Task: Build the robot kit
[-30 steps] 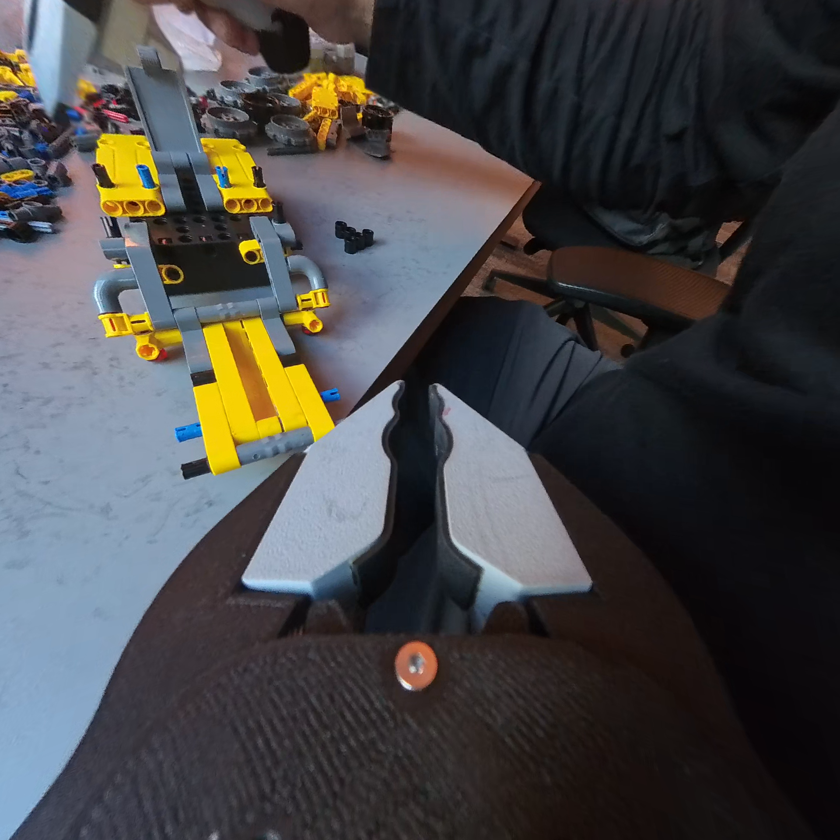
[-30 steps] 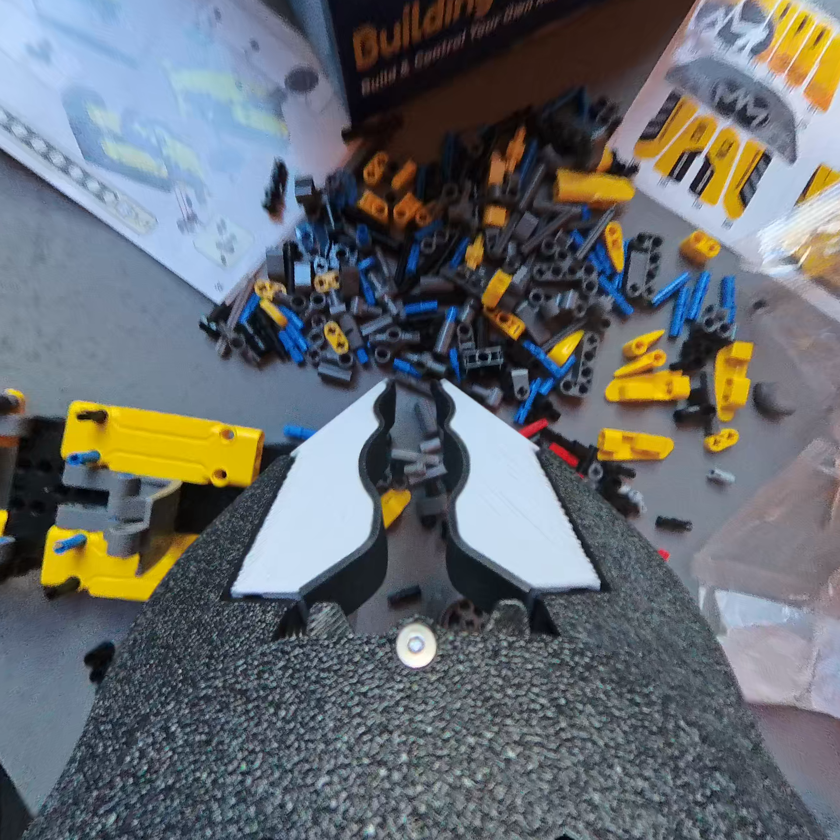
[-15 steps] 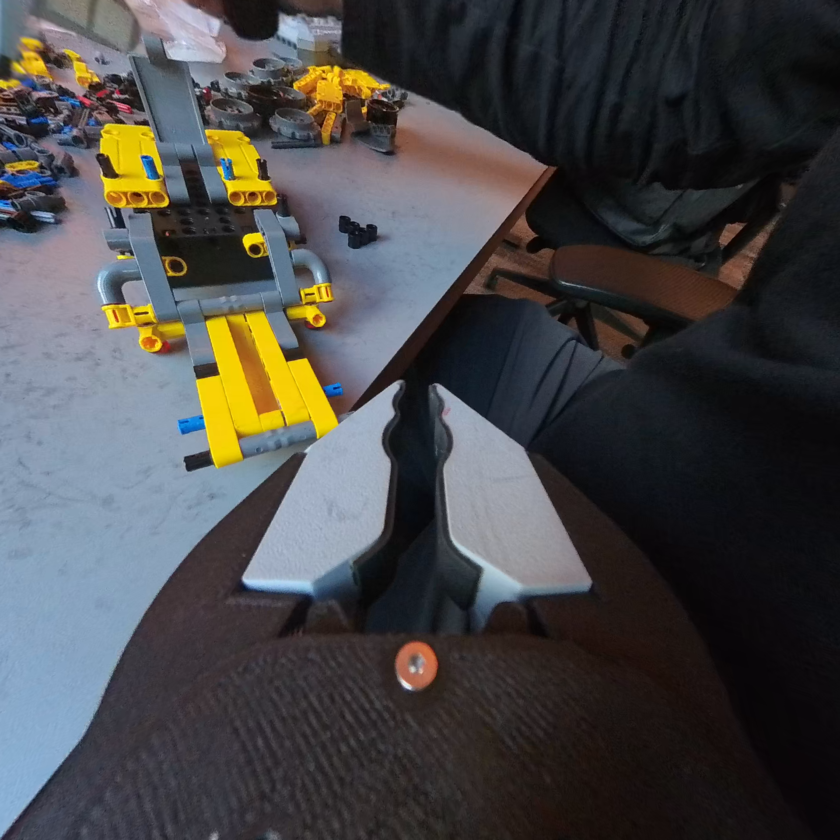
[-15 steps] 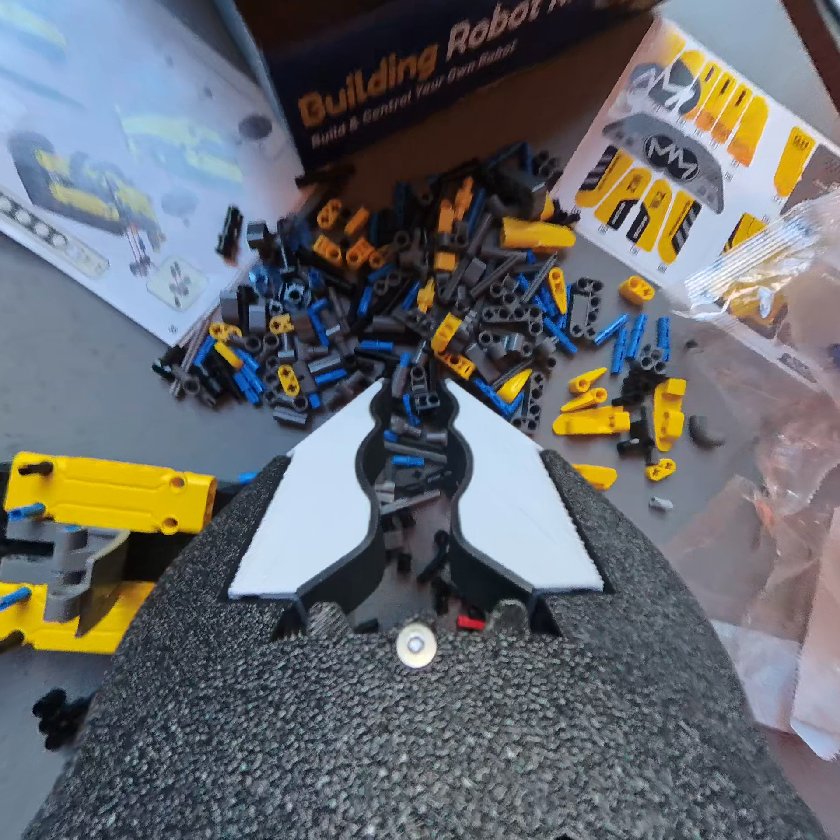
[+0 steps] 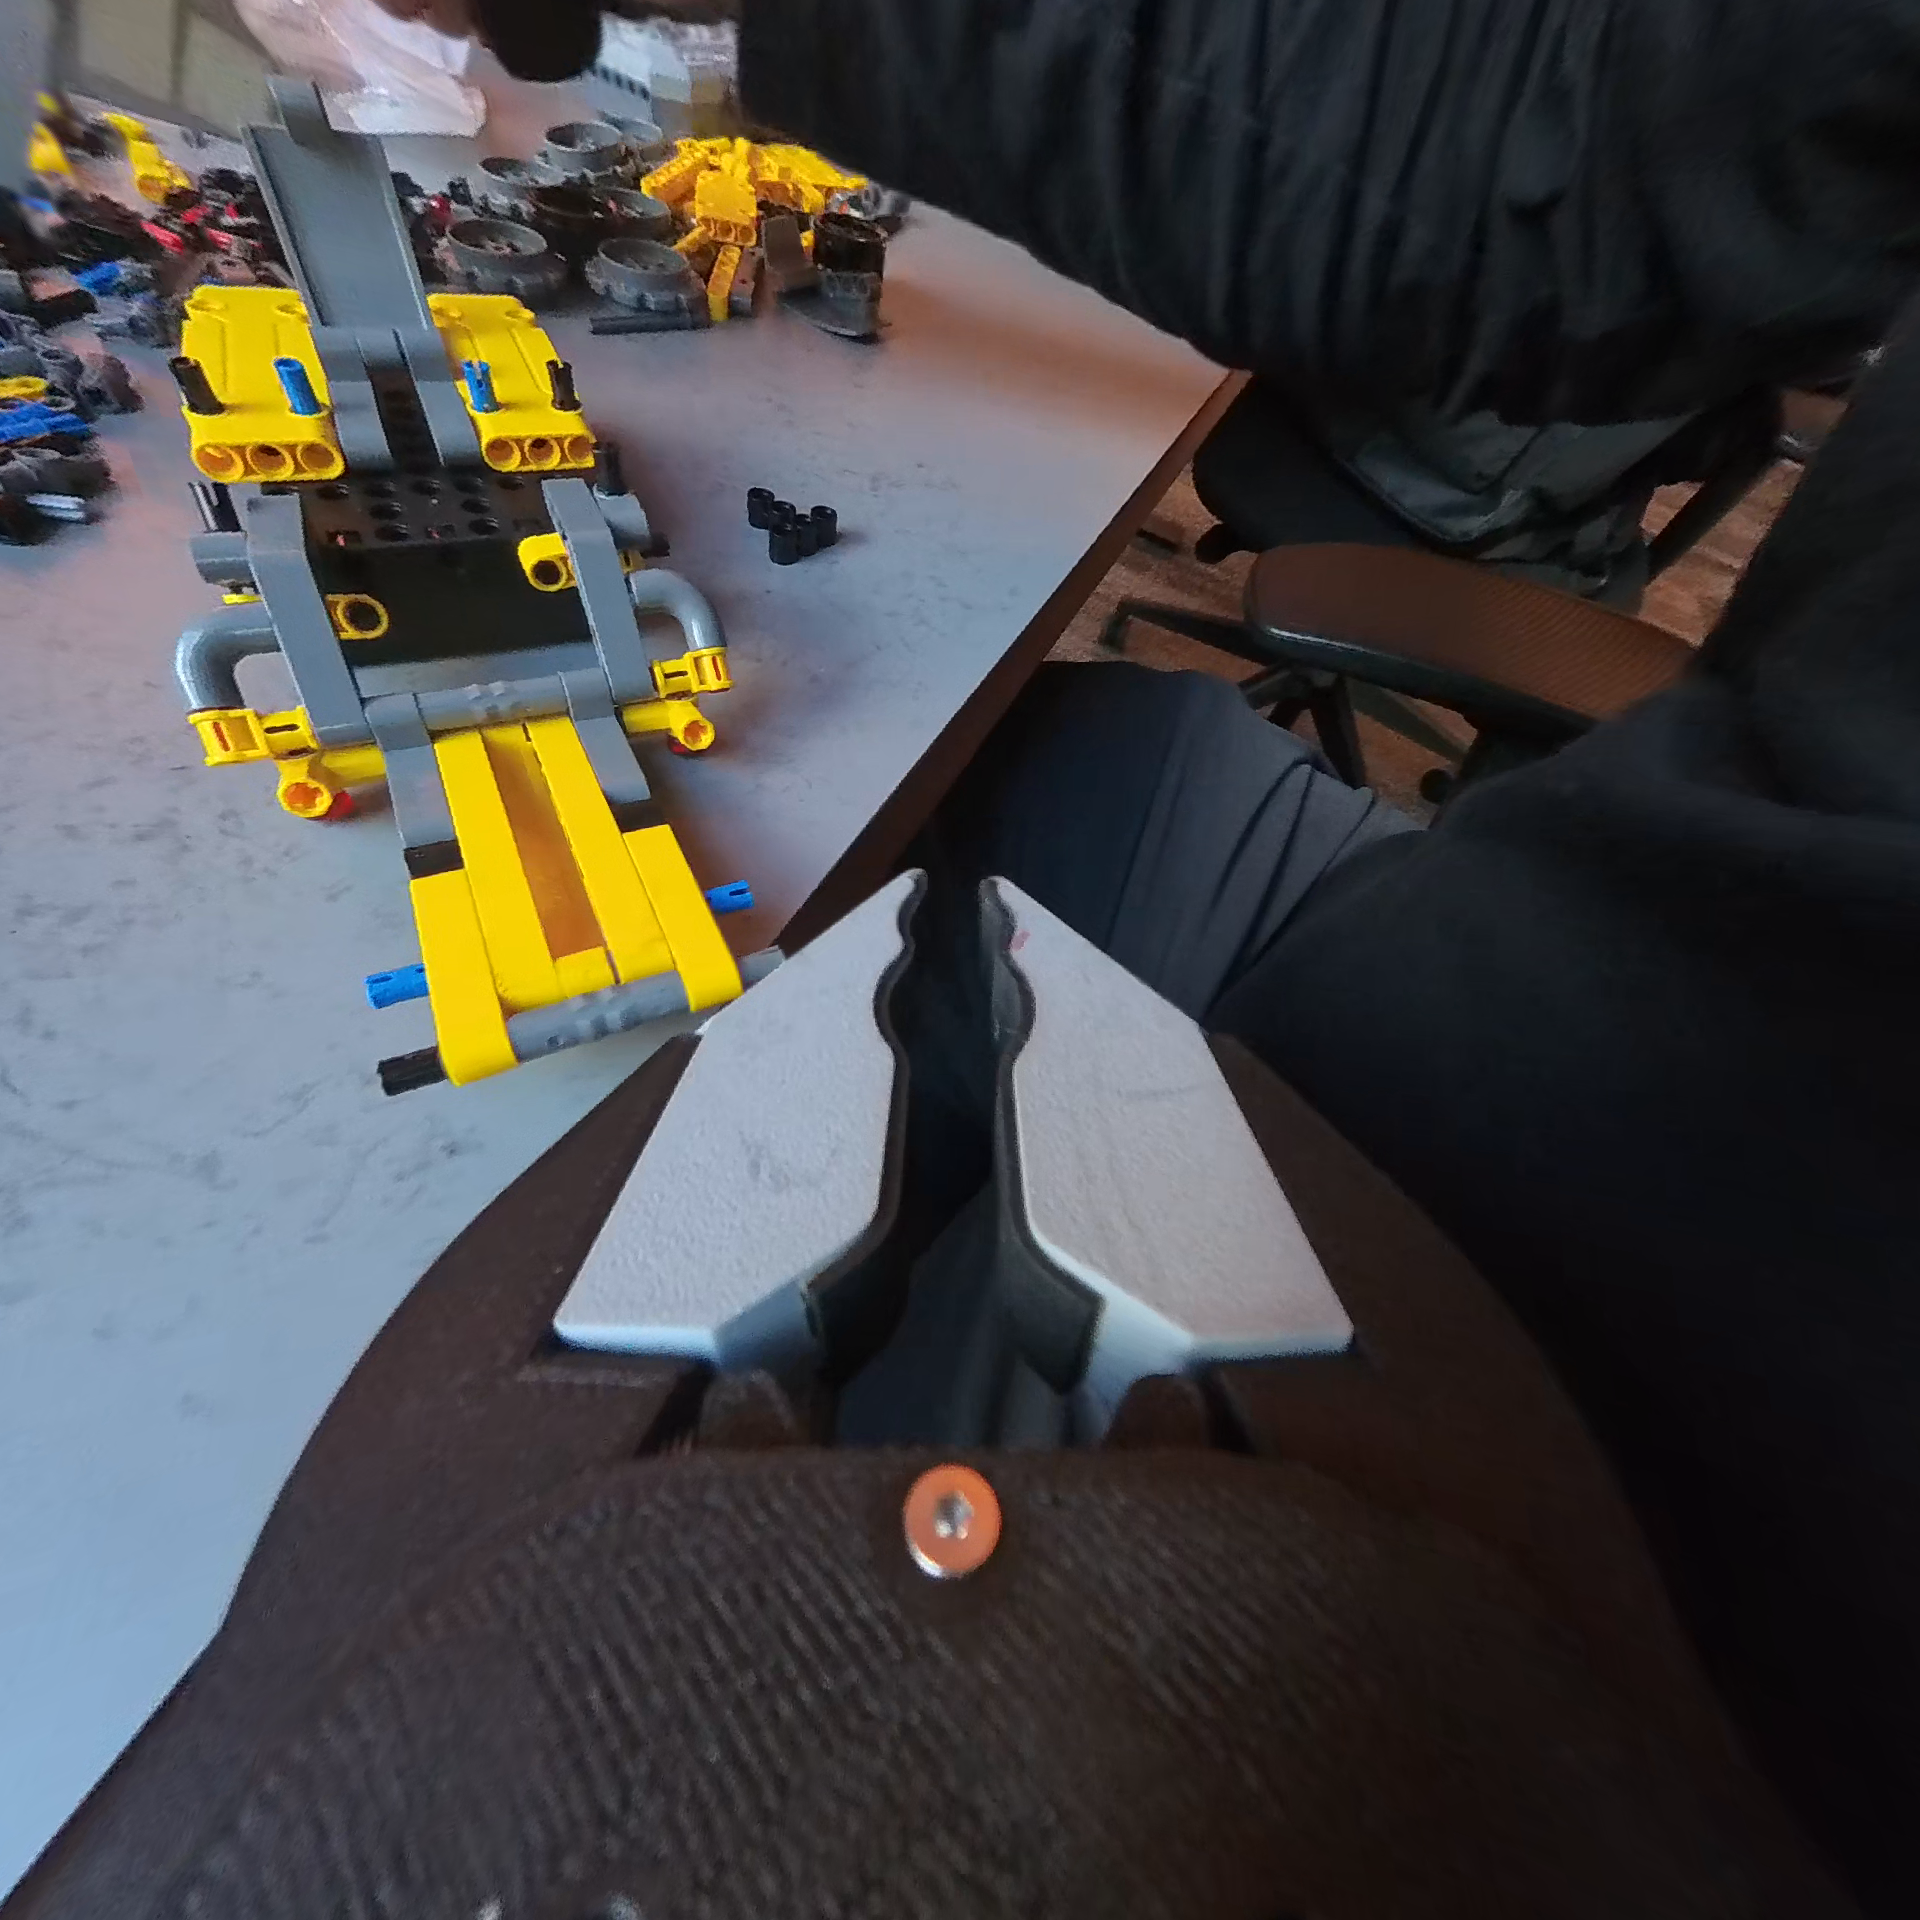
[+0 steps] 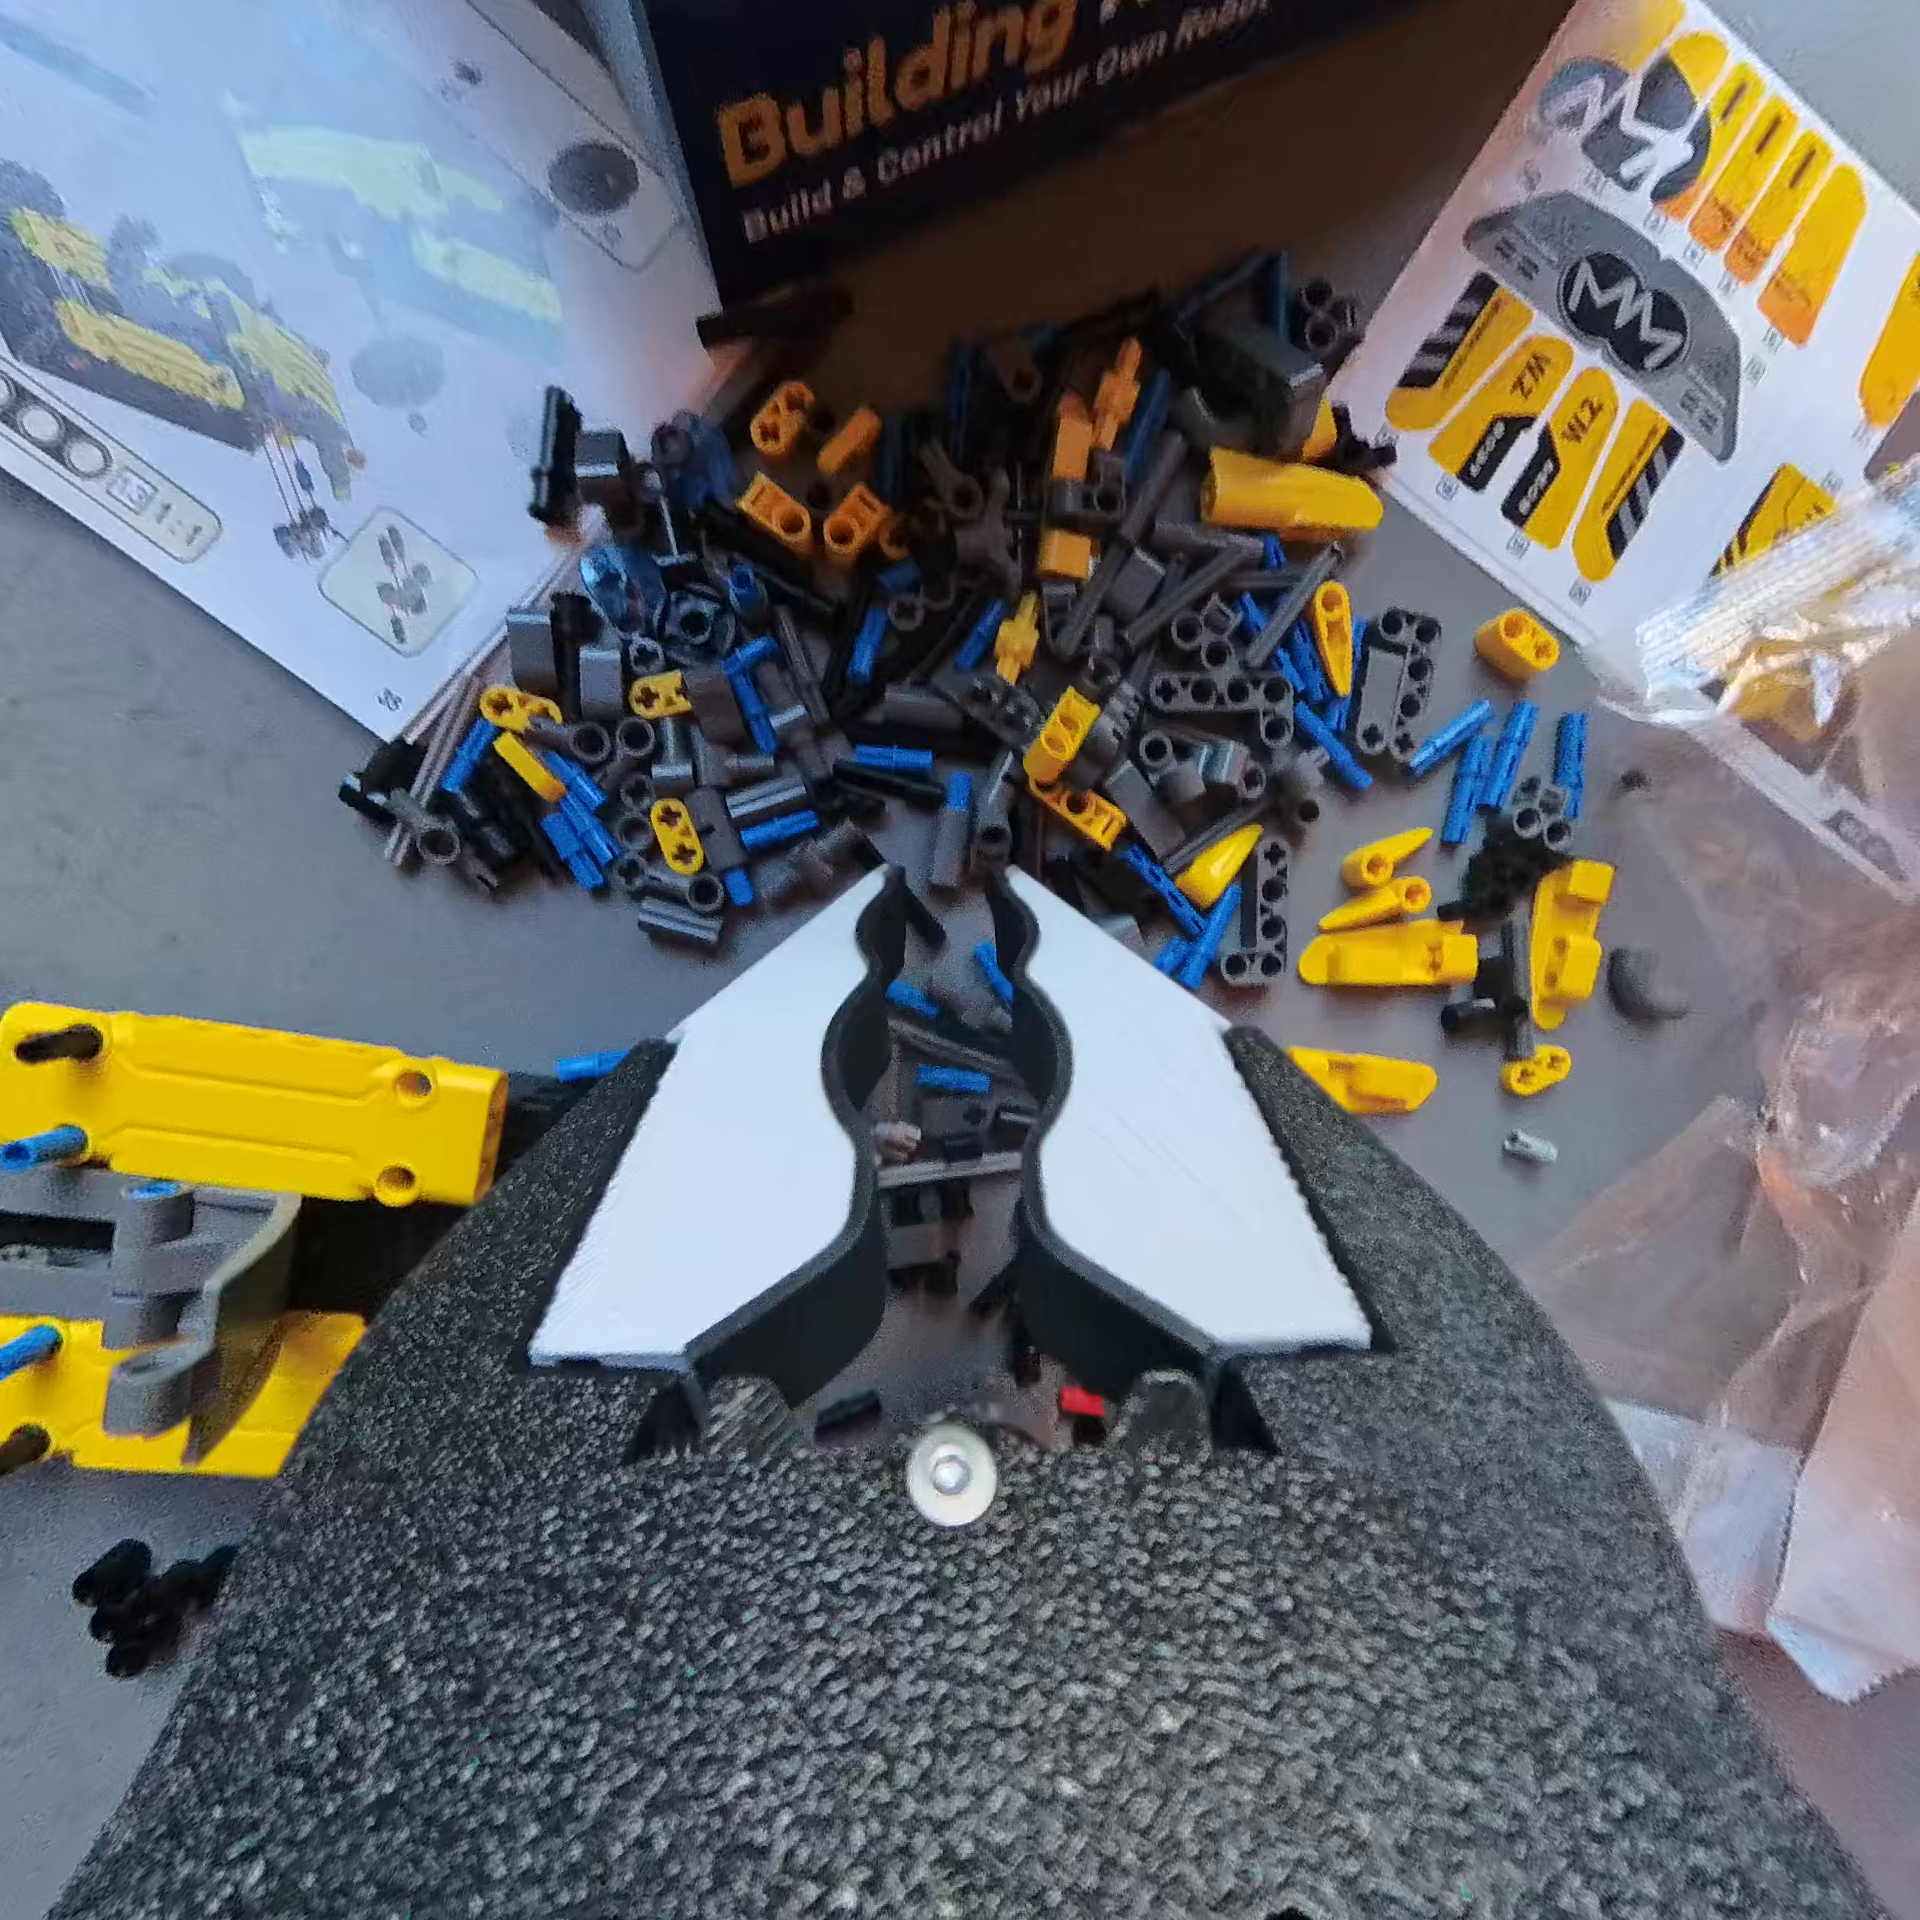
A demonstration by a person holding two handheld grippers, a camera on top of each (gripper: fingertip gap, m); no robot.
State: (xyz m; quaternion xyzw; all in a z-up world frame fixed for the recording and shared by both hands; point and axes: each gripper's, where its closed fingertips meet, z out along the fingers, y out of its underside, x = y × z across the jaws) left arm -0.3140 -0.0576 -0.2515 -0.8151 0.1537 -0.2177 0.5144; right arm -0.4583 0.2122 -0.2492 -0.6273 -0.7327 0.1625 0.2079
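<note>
Left gripper [image 5: 954,894] held at grey table edge [image 5: 1049,634], slightly parted, empty; yellow-grey brick model [image 5: 457,665] nearby. Right gripper [image 6: 945,883] held over loose plastic brick pile [image 6: 1039,665], slightly parted, nothing gripped.

Loose bricks lay by a half-built model.
The yellow model [image 5: 447,644] sat on the table [image 5: 156,1195]; the brick pile [image 6: 987,675] lay between the booklet [image 6: 260,312] and the sticker sheet [image 6: 1621,343].

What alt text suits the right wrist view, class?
The right gripper, slightly open and empty, hangs over a pile of small building pieces on a grey table. A yellow model lies left, a sticker sheet upper right.
</note>
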